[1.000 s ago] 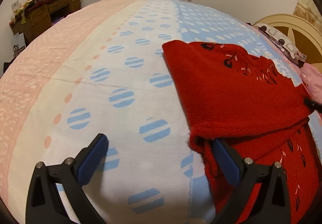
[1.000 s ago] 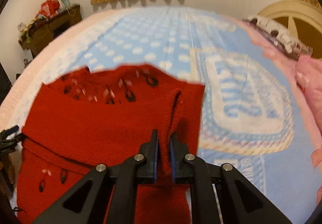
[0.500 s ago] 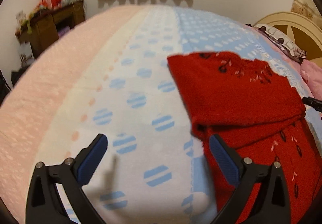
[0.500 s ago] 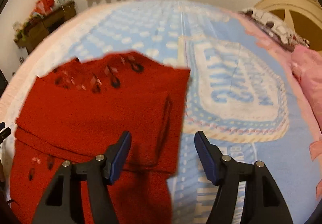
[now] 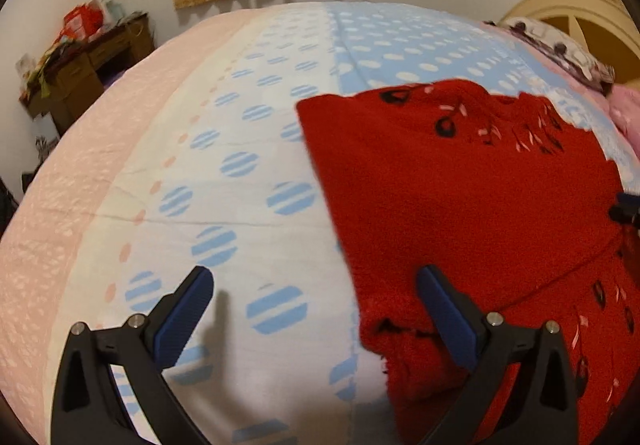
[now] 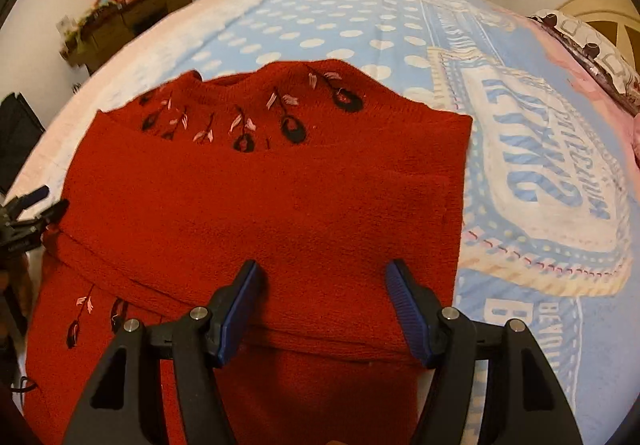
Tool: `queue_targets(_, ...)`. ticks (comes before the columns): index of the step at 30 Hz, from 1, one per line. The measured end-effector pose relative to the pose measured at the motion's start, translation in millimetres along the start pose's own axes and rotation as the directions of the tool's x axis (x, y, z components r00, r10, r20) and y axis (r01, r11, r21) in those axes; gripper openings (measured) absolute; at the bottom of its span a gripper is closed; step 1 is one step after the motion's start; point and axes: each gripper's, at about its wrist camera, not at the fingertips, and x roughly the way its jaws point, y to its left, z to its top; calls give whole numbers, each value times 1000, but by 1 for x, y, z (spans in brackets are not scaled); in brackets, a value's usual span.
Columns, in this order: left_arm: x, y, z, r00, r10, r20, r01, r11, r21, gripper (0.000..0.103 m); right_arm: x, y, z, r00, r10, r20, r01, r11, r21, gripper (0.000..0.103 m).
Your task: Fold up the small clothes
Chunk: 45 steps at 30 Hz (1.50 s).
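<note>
A red knit garment point(image 6: 260, 205) with black and pink embroidered flowers lies on the bed, its sleeves folded across the body. It also shows in the left wrist view point(image 5: 460, 197) on the right. My right gripper point(image 6: 322, 309) is open and empty above the garment's folded lower part. My left gripper point(image 5: 312, 317) is open and empty at the garment's left edge, its right finger point(image 5: 444, 309) over the red cloth and its left finger point(image 5: 184, 309) over the bedsheet. The left gripper's tips point(image 6: 28, 205) show at the far left of the right wrist view.
The bed point(image 5: 200, 173) has a pink, white and blue dotted sheet with a large printed label point(image 6: 532, 165) on the right. A cluttered wooden desk point(image 5: 80, 61) stands at the far left. A headboard point(image 5: 580, 13), a patterned pillow point(image 6: 592, 41) and pink cloth point(image 5: 628, 105) are at the right.
My right gripper let go of the folded sleeve edge and opened, and now hovers over the garment. My left gripper stayed open and shifted slightly at the garment's left edge.
</note>
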Motion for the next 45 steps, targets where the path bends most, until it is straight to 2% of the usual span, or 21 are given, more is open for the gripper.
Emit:
queue_targets(5, -12, -6, -4, 1000, 9, 10, -9, 1000, 21, 103, -12, 6, -3, 1000, -9, 25, 8, 1000, 22, 66)
queue_targets(10, -15, -10, -4, 999, 34, 14, -35, 999, 26, 103, -13, 13, -11, 998, -49, 43, 50, 999, -19, 66)
queue_targets(14, -25, -13, -9, 1000, 6, 18, -6, 1000, 23, 103, -28, 17, -17, 999, -5, 48, 5, 1000, 4, 66)
queue_targets(18, -32, -21, -16, 1000, -6, 17, 5, 999, 41, 103, -31, 25, -29, 999, -34, 43, 36, 999, -30, 66)
queue_targets(22, -48, -24, -22, 999, -40, 35, 39, 999, 26, 103, -41, 25, -38, 998, -31, 47, 31, 1000, 5, 66)
queue_targets(32, -118, -20, -46, 985, -68, 156, 65, 998, 26, 103, -101, 42, -89, 994, 2, 107, 1, 1000, -27, 66)
queue_targets(37, -151, -12, -62, 970, -97, 224, 96, 995, 15, 103, -125, 53, -115, 990, 21, 140, -15, 999, -39, 67)
queue_targets(45, -207, 2, -96, 947, -104, 304, 98, 995, 37, 103, -152, 64, -152, 984, 40, 174, -34, 999, -38, 67)
